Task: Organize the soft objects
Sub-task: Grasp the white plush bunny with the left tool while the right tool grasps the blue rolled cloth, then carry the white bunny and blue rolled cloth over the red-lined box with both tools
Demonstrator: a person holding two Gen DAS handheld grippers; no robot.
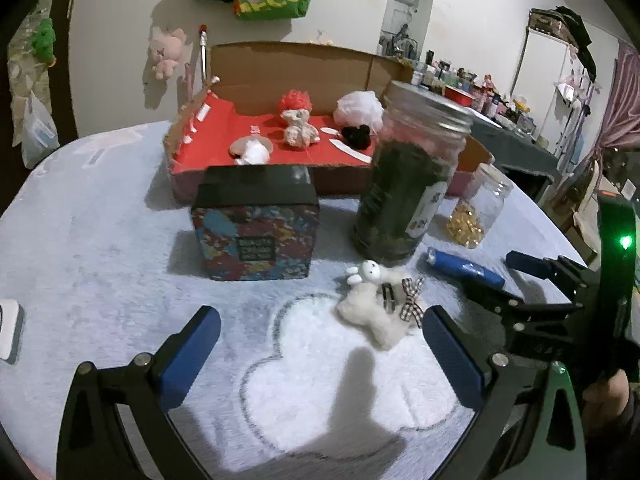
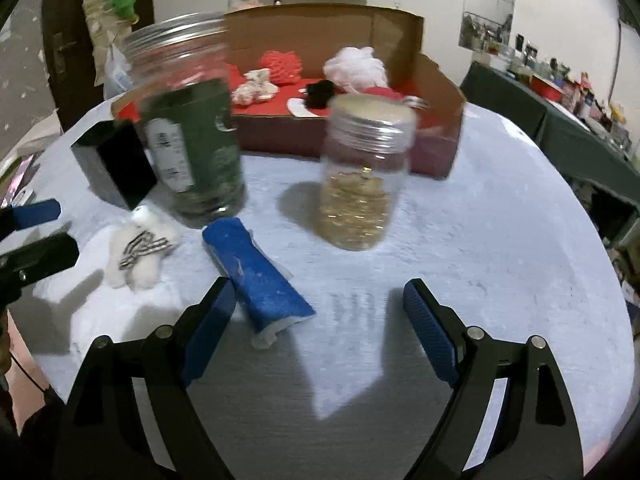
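Observation:
A white plush rabbit with a checked bow (image 1: 376,304) lies on the pale blue table cover, just ahead of my open, empty left gripper (image 1: 320,344); it also shows at the left of the right wrist view (image 2: 138,252). A rolled blue cloth (image 2: 256,268) lies beside the left finger of my open, empty right gripper (image 2: 316,312); it also shows in the left wrist view (image 1: 464,266). A cardboard box with a red lining (image 1: 224,116) at the back holds a red pompom (image 1: 295,101), a white puff (image 1: 360,110), a beige plush (image 1: 298,130) and a black soft item (image 1: 356,136).
A tall jar of dark green contents (image 1: 404,184) and a small jar of gold pieces (image 2: 360,176) stand in front of the box. A patterned square box with a black lid (image 1: 256,224) stands left of them. A white object (image 1: 10,332) lies at the table's left edge.

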